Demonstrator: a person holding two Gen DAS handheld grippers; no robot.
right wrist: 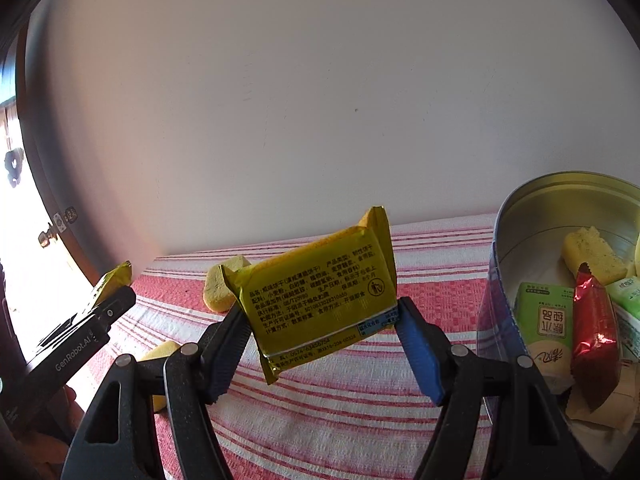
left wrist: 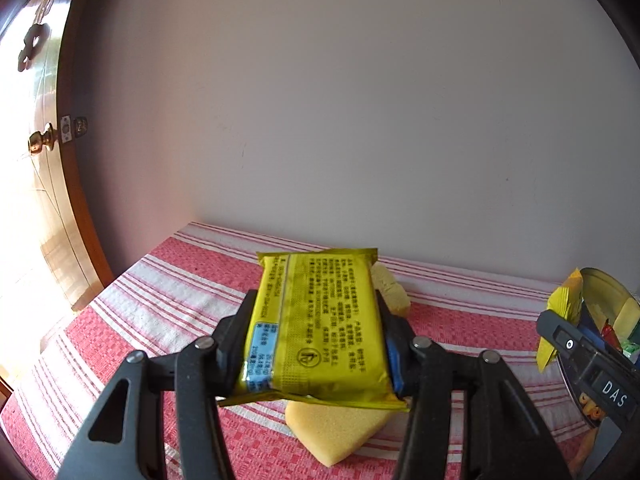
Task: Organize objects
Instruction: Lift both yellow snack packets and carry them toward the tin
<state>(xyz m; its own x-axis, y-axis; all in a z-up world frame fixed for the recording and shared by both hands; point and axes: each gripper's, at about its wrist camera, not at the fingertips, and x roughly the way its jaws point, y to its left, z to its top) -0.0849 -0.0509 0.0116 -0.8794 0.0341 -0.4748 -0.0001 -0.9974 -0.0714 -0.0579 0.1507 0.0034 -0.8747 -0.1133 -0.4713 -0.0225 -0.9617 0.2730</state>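
Note:
My left gripper (left wrist: 316,320) is shut on a yellow biscuit packet (left wrist: 316,328) and holds it above the red-striped tablecloth (left wrist: 160,304). My right gripper (right wrist: 320,316) is shut on a second yellow biscuit packet (right wrist: 320,300), held tilted above the cloth. A round metal tin (right wrist: 560,208) stands at the right of the right wrist view, holding a green carton (right wrist: 548,320), a red packet (right wrist: 596,340) and a yellow sponge cake piece (right wrist: 592,256). The tin's edge also shows in the left wrist view (left wrist: 608,284), behind the right gripper's body (left wrist: 584,356).
Yellow sponge pieces lie on the cloth: one under the left packet (left wrist: 336,428), one behind it (left wrist: 392,288), also in the right wrist view (right wrist: 220,284). A white wall stands behind the table. A wooden door with a brass knob (left wrist: 40,142) is at left.

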